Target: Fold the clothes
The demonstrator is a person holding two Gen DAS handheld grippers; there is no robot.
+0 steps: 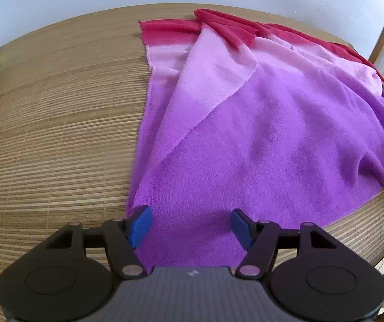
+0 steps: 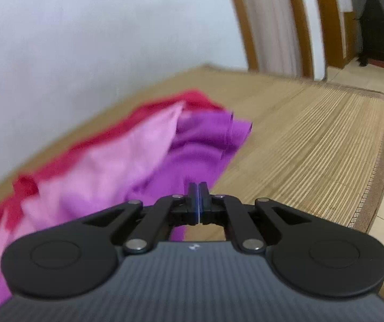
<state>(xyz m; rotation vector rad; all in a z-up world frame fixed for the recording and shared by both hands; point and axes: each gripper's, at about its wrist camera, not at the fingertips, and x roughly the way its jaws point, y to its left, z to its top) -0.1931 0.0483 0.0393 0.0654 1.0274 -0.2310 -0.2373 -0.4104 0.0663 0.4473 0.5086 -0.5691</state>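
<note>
Lying rumpled on the mat (image 1: 58,139), the cloth (image 1: 245,139) runs from purple through pink to red, one flap already turned over on a slant; the left gripper (image 1: 190,228) hovers with jaws apart over the near purple edge, gripping nothing. The right gripper (image 2: 198,201) has its pads pressed together at the cloth's right edge, and whether any fabric is pinched between them I cannot tell; if it holds none, a pull would likely leave the bunched far corner untouched, and a lone left-side grab could drag the whole piece askew.
</note>
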